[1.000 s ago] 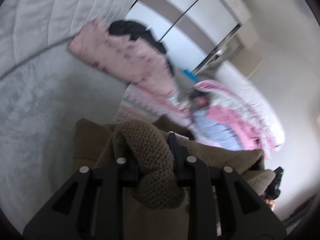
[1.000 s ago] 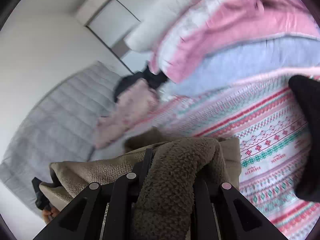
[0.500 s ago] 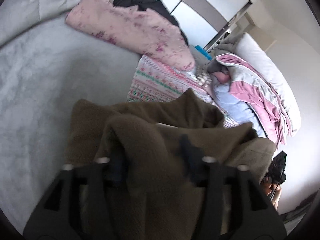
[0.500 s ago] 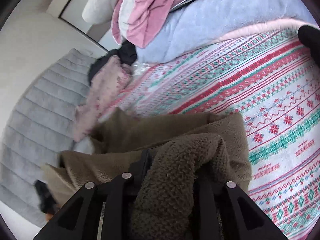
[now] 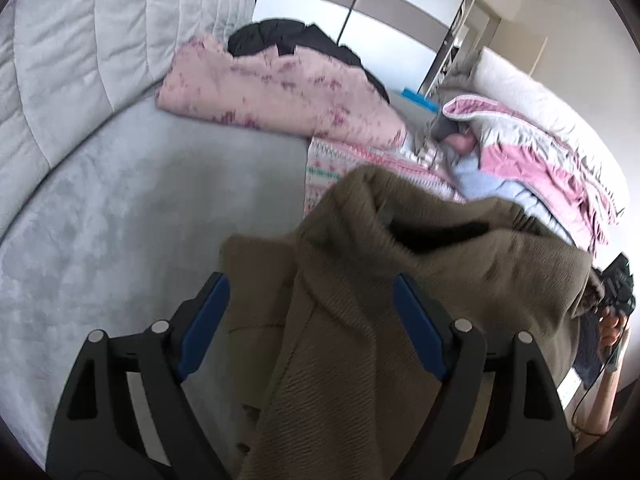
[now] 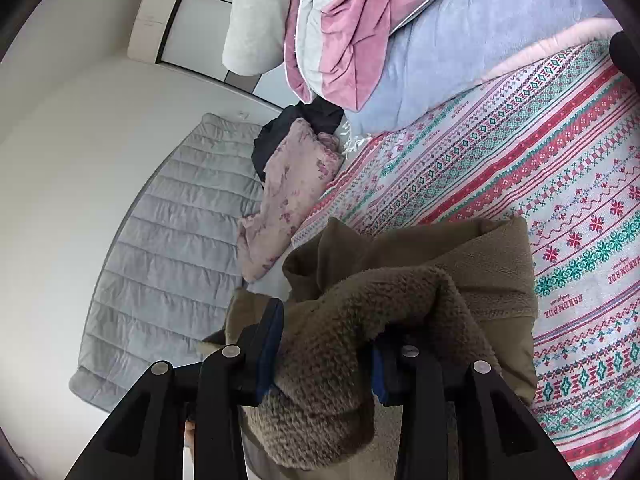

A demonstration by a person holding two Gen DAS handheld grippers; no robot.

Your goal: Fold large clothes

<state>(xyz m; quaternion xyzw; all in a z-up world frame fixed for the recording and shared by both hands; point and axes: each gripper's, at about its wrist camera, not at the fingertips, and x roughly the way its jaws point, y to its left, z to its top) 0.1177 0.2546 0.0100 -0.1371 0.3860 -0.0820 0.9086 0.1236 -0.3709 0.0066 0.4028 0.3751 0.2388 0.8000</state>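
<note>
A large brown fleece garment (image 5: 420,280) lies over the bed's edge, partly on the patterned blanket (image 6: 520,168). My left gripper (image 5: 308,300) is open, its blue-padded fingers (image 5: 204,320) spread wide on either side of the brown fabric, which drapes loosely between them. My right gripper (image 6: 324,344) is shut on a thick bunch of the same brown garment (image 6: 360,320), gripping its fuzzy lining just above the blanket.
A folded pink floral garment (image 5: 280,92) and a black garment (image 5: 288,40) lie by the grey quilted headboard (image 5: 80,60). A pink, grey and lilac duvet pile (image 6: 400,32) sits beyond the blanket. A wardrobe (image 5: 380,12) stands behind.
My left gripper has opened and let go of the brown fabric, which has slumped forward. My right gripper kept its hold and lowered the garment toward the blanket.
</note>
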